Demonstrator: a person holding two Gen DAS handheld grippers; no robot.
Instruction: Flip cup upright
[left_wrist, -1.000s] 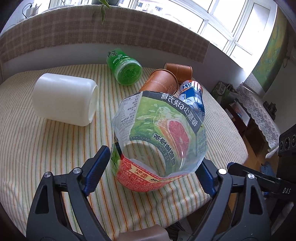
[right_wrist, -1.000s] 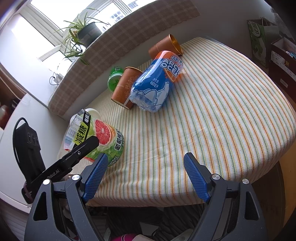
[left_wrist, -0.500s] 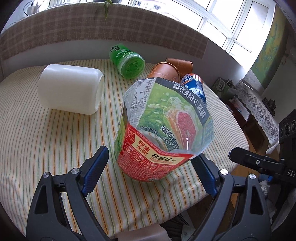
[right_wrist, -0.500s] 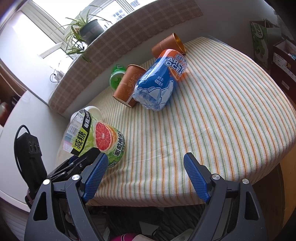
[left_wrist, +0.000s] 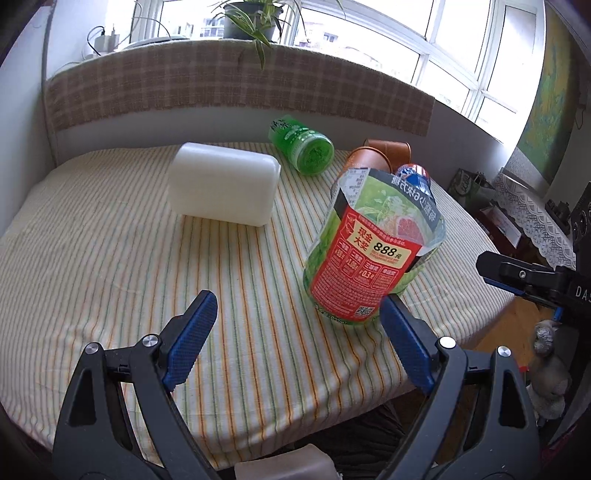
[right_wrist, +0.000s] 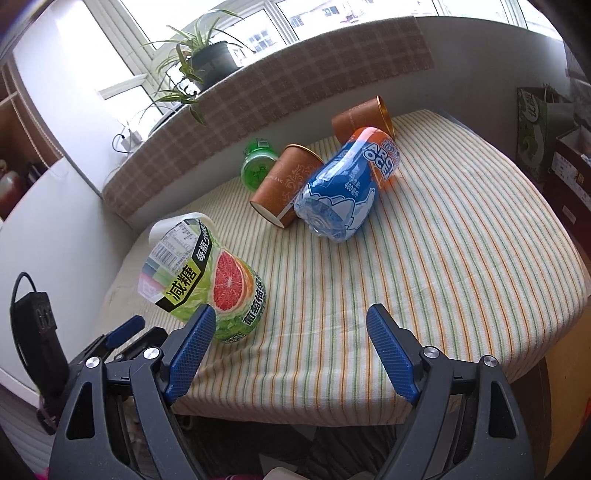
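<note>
A green cut-bottle cup with a grapefruit label (left_wrist: 369, 251) stands near-upright, open end up, on the striped tablecloth (left_wrist: 110, 258); it also shows in the right wrist view (right_wrist: 218, 284). My left gripper (left_wrist: 297, 332) is open and empty, just in front of the cup with its right finger beside the cup's base. My right gripper (right_wrist: 290, 350) is open and empty at the table's front edge. On their sides lie a white cup (left_wrist: 225, 188), a green cup (left_wrist: 301, 149), two brown paper cups (right_wrist: 286, 184) (right_wrist: 360, 118) and a blue cup (right_wrist: 347, 184).
A ledge with a checked cloth (left_wrist: 221, 81) and a potted plant (right_wrist: 210, 62) runs behind the table. The table edge drops off at the front and right. Bags and boxes (right_wrist: 546, 133) stand on the floor to the right.
The grapefruit cup went from held tilted in my left gripper to standing on the cloth. My left gripper let go and drew back. The right gripper barely moved.
</note>
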